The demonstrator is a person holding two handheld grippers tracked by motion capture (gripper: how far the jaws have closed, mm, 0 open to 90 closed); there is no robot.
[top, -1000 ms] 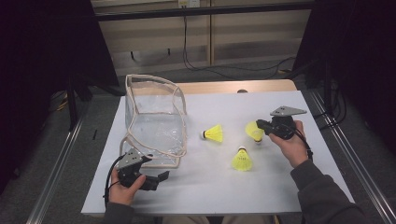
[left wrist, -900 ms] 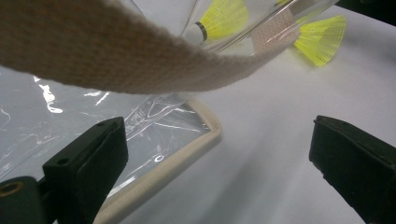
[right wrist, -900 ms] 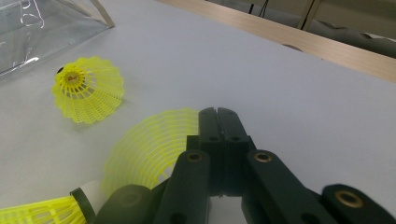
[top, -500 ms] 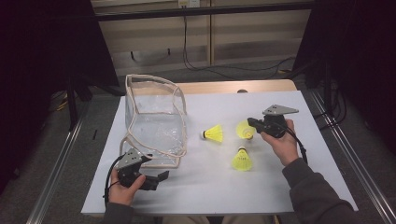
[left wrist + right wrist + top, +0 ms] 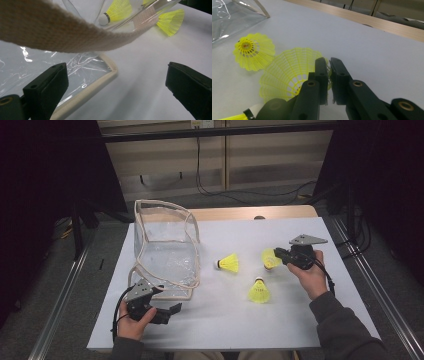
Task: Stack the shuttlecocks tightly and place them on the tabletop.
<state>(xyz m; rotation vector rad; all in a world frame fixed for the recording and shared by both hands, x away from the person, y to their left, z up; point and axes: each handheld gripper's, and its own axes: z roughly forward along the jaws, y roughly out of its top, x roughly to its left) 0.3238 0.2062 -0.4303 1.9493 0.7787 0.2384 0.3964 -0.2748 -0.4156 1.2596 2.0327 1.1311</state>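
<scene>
The right tool (image 5: 328, 75) pinches a yellow shuttlecock (image 5: 292, 72), skirt opening leftward.

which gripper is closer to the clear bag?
Left. The left gripper sits at the near edge of the clear bag, its jaws open beside the bag's rim. The right gripper is far across the table, jaws pinching the skirt of a yellow shuttlecock.

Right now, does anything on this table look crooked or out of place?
The clear bag sags lopsided, its strap drooping. The right claw pinches only the rim of a shuttlecock.
</scene>
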